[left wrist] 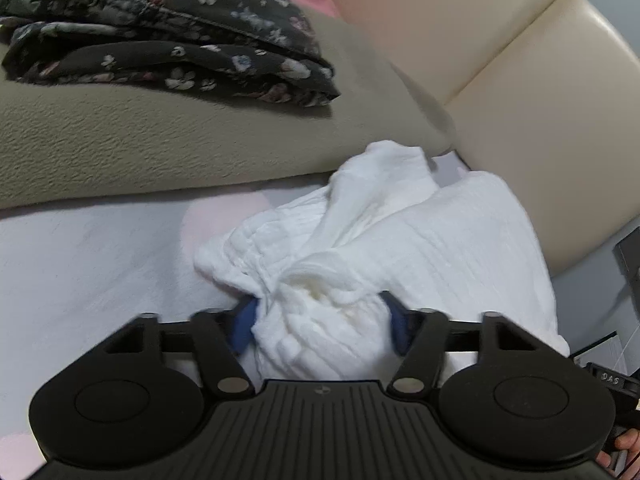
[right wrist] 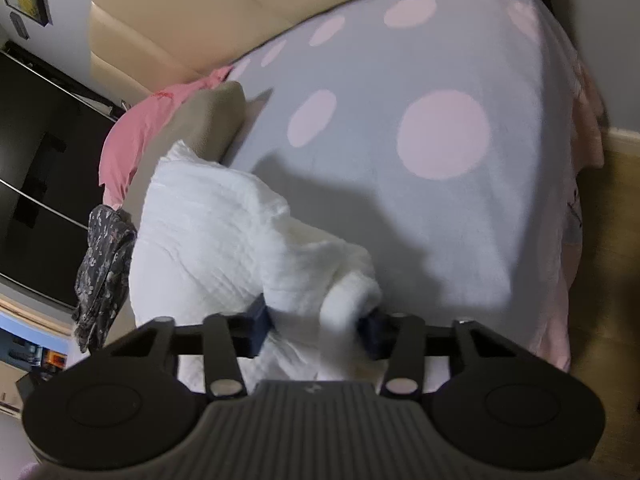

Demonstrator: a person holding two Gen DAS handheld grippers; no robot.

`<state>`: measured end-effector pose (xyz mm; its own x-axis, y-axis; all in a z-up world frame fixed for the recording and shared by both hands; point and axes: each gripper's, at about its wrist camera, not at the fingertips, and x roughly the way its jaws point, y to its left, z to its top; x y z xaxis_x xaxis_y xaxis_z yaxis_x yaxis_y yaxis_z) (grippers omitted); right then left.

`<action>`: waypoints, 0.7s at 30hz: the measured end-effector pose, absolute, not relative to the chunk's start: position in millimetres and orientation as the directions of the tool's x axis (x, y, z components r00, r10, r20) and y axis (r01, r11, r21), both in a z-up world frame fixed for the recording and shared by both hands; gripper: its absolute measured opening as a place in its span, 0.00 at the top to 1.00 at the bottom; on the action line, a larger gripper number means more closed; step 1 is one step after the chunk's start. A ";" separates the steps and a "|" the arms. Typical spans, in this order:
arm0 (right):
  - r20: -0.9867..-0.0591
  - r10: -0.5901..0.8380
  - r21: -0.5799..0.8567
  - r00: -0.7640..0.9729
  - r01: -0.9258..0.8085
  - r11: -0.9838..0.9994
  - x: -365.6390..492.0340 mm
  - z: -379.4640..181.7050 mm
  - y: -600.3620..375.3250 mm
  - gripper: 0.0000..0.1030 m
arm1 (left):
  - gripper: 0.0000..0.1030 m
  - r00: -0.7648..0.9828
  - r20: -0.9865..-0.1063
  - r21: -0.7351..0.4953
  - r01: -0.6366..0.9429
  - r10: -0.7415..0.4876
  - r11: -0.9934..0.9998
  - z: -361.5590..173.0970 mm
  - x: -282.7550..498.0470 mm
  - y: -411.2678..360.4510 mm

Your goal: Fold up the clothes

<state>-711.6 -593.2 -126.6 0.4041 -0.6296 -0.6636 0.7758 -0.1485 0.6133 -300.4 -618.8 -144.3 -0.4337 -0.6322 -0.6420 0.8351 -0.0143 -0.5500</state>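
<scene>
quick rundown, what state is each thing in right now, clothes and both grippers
white garment: crumpled, unfolded, lying on the spotted bedsheet
left gripper: shut on a bunch of the white garment
right gripper: shut on another bunch of it
dark floral garment: folded, resting on the beige cushion
pink garment: loose, partly hidden behind the cushion

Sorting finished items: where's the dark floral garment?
Left wrist view, upper left: the dark floral garment lies folded on the beige cushion, beyond the white garment.

Bedroom at home: bed w/ polka-dot sheet, padded headboard.
</scene>
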 end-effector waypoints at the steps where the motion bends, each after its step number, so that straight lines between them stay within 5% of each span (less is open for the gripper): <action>1: -0.666 -0.638 0.594 0.386 0.792 -0.140 -707.9 -122.7 -591.6 0.62 | 0.69 -0.427 -0.641 -0.536 0.844 -0.638 -0.025 -140.8 -301.8 -618.6; 5: -0.651 -0.679 0.564 0.340 0.815 -0.134 -704.9 -105.1 -584.2 0.70 | 0.80 -0.400 -0.643 -0.472 0.879 -0.653 -0.073 -125.1 -307.6 -618.4; 21: -0.579 -0.773 0.479 0.261 0.875 -0.063 -701.7 -32.4 -592.8 0.73 | 0.82 -0.374 -0.586 -0.359 0.915 -0.719 -0.184 -60.7 -336.8 -624.4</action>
